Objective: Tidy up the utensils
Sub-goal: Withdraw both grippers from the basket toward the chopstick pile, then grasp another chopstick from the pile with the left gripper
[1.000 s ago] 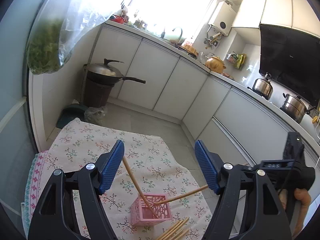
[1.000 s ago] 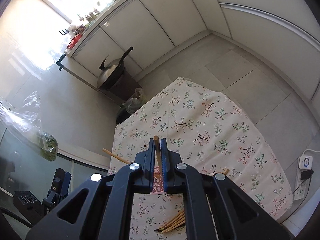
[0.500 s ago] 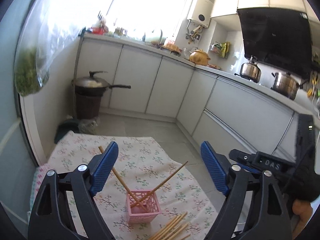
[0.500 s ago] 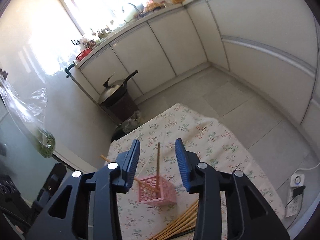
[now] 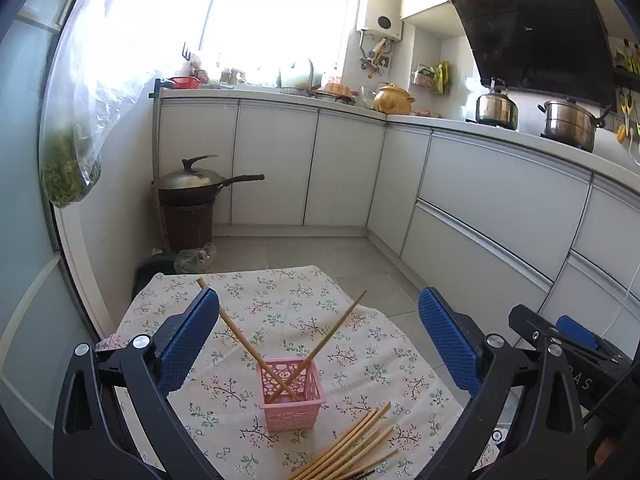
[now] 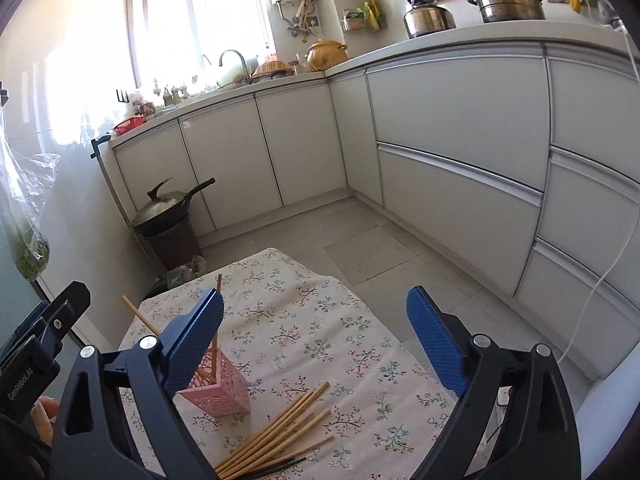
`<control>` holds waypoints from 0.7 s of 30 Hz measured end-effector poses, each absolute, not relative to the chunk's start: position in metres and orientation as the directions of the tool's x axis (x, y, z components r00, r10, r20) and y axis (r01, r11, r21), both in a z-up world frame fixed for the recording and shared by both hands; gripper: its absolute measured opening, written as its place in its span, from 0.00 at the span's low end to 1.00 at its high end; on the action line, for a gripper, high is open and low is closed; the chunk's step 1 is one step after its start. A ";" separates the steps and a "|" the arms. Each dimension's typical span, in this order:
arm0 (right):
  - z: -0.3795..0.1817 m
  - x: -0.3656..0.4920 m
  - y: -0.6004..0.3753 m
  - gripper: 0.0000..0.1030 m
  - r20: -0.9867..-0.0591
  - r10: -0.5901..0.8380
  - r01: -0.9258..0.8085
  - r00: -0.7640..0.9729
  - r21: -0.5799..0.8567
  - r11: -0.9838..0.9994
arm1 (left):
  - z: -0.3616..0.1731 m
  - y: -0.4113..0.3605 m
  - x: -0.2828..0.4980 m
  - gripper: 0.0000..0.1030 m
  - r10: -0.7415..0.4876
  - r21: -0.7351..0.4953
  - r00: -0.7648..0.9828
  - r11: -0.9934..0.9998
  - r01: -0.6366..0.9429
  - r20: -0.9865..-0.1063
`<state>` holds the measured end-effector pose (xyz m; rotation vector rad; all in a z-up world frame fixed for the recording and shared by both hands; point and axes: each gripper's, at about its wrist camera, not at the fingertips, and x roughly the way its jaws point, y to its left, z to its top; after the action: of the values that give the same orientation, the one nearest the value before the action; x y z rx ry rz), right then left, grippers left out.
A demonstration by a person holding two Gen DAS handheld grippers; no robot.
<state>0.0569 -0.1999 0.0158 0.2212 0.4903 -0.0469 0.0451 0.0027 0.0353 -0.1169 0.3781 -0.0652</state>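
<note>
The right gripper [image 6: 316, 332], clamped on a chopstick a second ago, is now standing wide apart and holding nothing. The left gripper [image 5: 318, 330] is staying spread, empty. The pink basket [image 5: 291, 400], near the tablecloth's [image 5: 280, 300] near edge, is holding two crossed chopsticks [image 5: 332, 332]. The loose chopsticks [image 6: 276, 432] are lying just beside it, at the near edge.

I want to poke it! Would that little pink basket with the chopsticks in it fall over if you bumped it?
Probably, yes. The pink basket looks like thin, holey plastic, so likely very light. Its two chopsticks lean far out past the rim, which could help tip it. It also sits on a soft flowered tablecloth, so it might slide first.
</note>
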 end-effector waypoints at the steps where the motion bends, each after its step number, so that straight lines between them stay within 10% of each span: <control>1: 0.016 0.055 -0.202 0.90 -0.470 0.003 0.100 0.882 0.194 0.976 | 0.034 -0.001 0.045 0.93 -0.088 -0.118 0.926 0.992 0.048 -0.367; 21: -0.042 0.007 -0.329 0.93 -0.652 -0.026 0.365 0.758 0.391 0.845 | -0.048 -0.087 0.079 0.93 -0.363 -0.091 0.585 0.893 0.441 -0.725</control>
<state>0.0068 -0.3287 -0.0418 0.5303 0.6839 -0.2244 0.0787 -0.0869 -0.0478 0.1023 0.8217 -0.4699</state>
